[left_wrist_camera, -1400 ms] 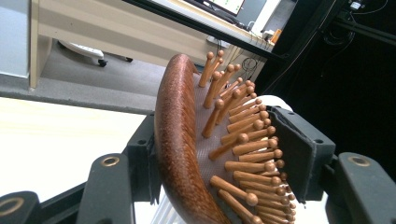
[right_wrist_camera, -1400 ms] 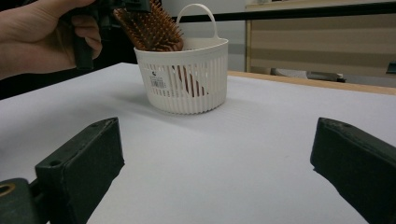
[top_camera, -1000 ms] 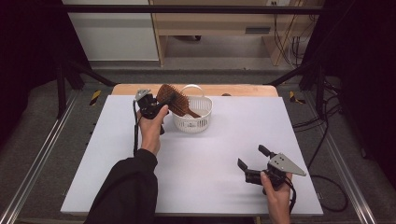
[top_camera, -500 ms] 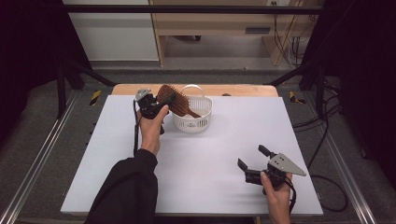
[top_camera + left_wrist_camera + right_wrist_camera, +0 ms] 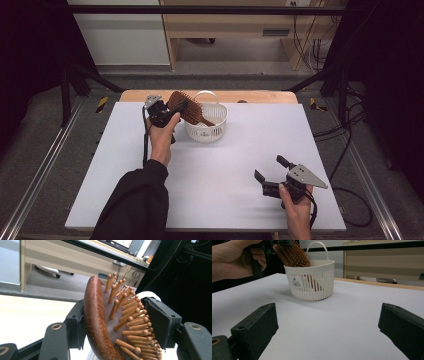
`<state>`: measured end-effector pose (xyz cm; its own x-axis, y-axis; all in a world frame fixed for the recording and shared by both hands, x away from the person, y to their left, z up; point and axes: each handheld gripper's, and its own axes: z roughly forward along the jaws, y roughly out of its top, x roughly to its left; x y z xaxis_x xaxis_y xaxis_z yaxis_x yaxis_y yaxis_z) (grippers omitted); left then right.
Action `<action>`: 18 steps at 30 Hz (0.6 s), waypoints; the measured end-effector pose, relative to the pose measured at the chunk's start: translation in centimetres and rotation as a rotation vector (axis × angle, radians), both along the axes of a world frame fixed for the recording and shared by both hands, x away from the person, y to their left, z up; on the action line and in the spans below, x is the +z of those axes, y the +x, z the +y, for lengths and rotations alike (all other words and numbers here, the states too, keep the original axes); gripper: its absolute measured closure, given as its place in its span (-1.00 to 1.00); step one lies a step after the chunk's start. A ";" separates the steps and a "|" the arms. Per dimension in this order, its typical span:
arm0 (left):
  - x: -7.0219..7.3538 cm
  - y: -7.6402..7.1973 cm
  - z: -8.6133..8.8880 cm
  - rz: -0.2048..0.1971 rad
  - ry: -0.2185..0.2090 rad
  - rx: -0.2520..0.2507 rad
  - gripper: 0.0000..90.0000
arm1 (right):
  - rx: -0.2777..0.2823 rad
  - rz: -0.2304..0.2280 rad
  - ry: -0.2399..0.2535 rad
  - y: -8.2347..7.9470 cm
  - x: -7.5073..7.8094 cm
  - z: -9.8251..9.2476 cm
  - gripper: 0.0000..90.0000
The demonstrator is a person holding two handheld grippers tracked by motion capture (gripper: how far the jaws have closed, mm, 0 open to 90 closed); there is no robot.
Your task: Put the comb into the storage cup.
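Note:
A brown wooden hairbrush (image 5: 186, 106) leans head-up out of a small white slatted basket (image 5: 206, 131) at the back of the table, its handle down inside. My left gripper (image 5: 175, 107) is shut on the brush head. In the left gripper view one pad lies against the wooden back (image 5: 96, 315) and the other meets the bristle tips, with my left gripper (image 5: 116, 312) around the head. My right gripper (image 5: 269, 167) rests near the front right edge, open and holding nothing. The right gripper view looks across my open right gripper (image 5: 328, 310) at the basket (image 5: 312, 282) and hairbrush (image 5: 293, 252).
A white sheet (image 5: 225, 165) covers the table, with a strip of bare wood (image 5: 250, 95) along its far edge. Beyond stand a wooden shelf unit and dark frame bars. Cables lie on the floor at right.

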<state>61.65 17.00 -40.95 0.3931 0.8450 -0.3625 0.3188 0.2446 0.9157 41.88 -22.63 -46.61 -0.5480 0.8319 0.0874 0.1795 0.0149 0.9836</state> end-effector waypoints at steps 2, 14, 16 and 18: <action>0.0 0.0 0.0 -0.001 0.001 0.001 -0.18 | 0.000 0.000 -0.001 0.0 0.0 0.0 -0.93; 0.0 0.1 0.0 0.000 0.008 0.011 -0.20 | 0.003 0.003 -0.001 0.0 0.0 0.0 -0.93; -0.1 0.1 0.0 0.002 0.012 0.016 -0.23 | 0.002 0.002 -0.001 0.0 0.0 0.0 -0.93; -0.1 0.1 0.1 0.003 0.012 0.017 -0.24 | 0.003 0.002 0.000 0.0 0.0 0.0 -0.93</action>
<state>61.74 17.07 -41.02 0.3778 0.8557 -0.3536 0.3176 0.2390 0.9176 41.91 -22.60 -46.64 -0.5500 0.8305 0.0882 0.1814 0.0157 0.9833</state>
